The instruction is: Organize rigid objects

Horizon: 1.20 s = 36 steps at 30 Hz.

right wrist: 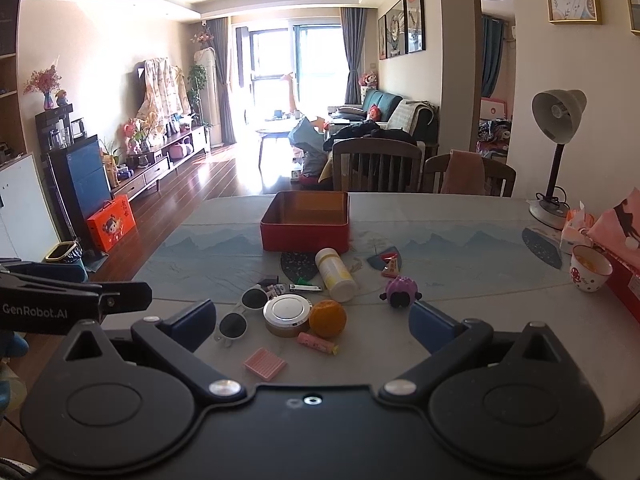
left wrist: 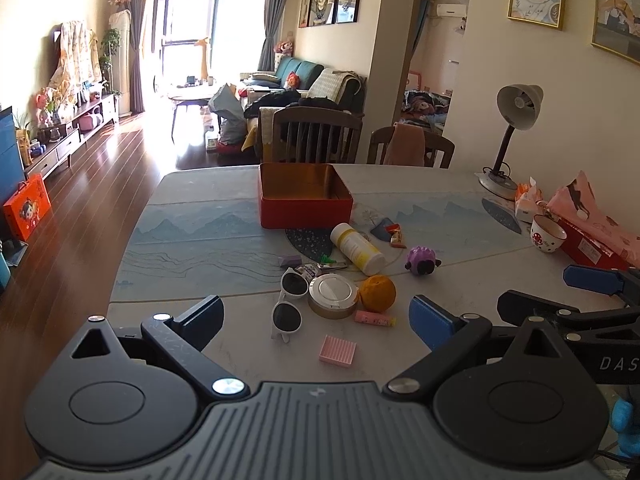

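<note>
My left gripper (left wrist: pixel 316 320), black with blue pads, hangs low over the near edge of the pale, landscape-printed dining table (left wrist: pixel 200 240), its jaws spread wide and holding nothing. From left to right before it lie a pair of white-framed dark sunglasses (left wrist: pixel 289 298), a ridged pink square block (left wrist: pixel 338 349), a round silver-lidded tin (left wrist: pixel 333 295) touching an orange fruit (left wrist: pixel 378 293), a small pink tube (left wrist: pixel 375 318) just in front of the fruit, a white bottle with a yellow label (left wrist: pixel 357 248) on its side, and a purple toy figure (left wrist: pixel 421 261). Behind the cluster stands an open red rectangular metal box (left wrist: pixel 306 196), empty. My right gripper (right wrist: pixel 310 322) hangs beside the left one, likewise wide open and empty. At far right stand a white mushroom-patterned cup (right wrist: pixel 591 274) and a grey gooseneck desk lamp (right wrist: pixel 558 152).
</note>
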Tool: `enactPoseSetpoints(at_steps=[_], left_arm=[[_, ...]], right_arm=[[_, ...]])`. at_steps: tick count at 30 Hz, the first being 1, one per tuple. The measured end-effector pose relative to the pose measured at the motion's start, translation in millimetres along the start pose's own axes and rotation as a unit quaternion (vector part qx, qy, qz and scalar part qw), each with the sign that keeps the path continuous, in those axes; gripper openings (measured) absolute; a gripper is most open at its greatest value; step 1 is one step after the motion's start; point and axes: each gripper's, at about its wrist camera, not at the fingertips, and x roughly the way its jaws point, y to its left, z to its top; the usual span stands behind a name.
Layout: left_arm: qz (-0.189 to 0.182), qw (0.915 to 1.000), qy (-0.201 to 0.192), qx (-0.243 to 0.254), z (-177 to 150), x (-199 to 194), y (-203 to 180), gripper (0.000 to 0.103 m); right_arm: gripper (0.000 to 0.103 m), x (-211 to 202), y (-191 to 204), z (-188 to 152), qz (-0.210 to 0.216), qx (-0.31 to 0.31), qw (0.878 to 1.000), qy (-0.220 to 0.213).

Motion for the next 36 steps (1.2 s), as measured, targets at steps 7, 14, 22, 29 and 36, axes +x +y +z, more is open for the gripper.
enactPoseSetpoints(at_steps=[7, 14, 22, 29, 36], left_arm=[[0.010, 0.9999, 0.002, -0.009, 3.3, 4.1, 4.1, 0.100], [0.010, 0.9995, 0.016, -0.026, 12.9, 31.6, 15.1, 0.100], [0.038, 0.9988, 0.022, -0.019, 27.9, 81.6, 18.3, 0.100], [0.064, 0.9947, 0.069, -0.041, 29.3, 140.3, 31.1, 0.100], [0.092, 0.9913, 0.093, -0.007, 19.4, 196.1, 28.0, 0.100]], right_arm=[[0.103, 3.2, 0.3, 2.2, 0.001, -0.001, 1.000, 0.000], [0.102, 28.4, -21.2, 10.9, -0.015, -0.017, 1.000, 0.005], [0.100, 79.1, -55.4, 19.0, -0.008, -0.029, 0.999, 0.027], [0.098, 136.5, -91.0, 22.3, -0.009, -0.036, 0.997, 0.061], [0.089, 195.4, -121.7, 18.4, -0.010, -0.022, 0.993, 0.112]])
